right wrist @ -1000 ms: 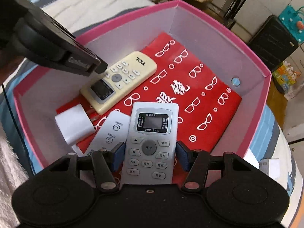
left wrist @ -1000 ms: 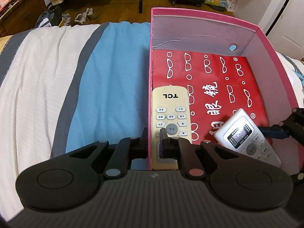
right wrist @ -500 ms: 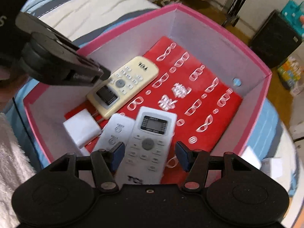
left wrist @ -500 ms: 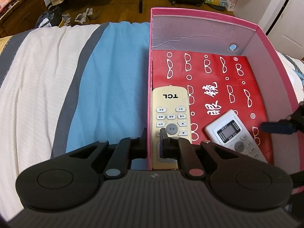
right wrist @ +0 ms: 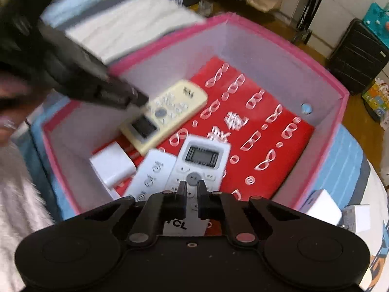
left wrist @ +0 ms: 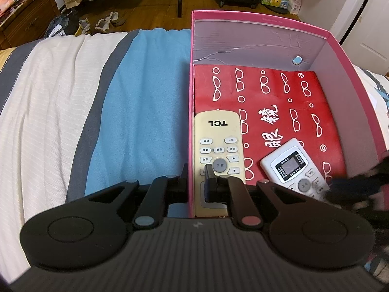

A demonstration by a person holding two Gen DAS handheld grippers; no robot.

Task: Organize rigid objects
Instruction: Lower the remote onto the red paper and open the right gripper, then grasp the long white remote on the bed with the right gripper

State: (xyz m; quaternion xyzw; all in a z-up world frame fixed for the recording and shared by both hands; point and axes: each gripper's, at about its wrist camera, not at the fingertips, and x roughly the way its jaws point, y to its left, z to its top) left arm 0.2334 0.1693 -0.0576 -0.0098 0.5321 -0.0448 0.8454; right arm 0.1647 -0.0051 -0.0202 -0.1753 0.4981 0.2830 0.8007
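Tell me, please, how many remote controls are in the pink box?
3: cream TCL remote by the left wall, white display remote mid-floor, slim white remote beside it. Others may be hidden.

The pink box point(left wrist: 267, 22) looks like cardboard, its grey lining creased. A glossy red paper bag point(left wrist: 274, 92) lies inside under smooth plastic remotes, cream point(left wrist: 217, 131) and white point(left wrist: 291, 163). The bedspread point(left wrist: 73, 97) is ribbed woven cloth; the floor point(left wrist: 158, 12), polished wood.

3 remotes point(right wrist: 199, 163), 1 pink box point(right wrist: 323, 160), 3 white adapters point(right wrist: 113, 166).
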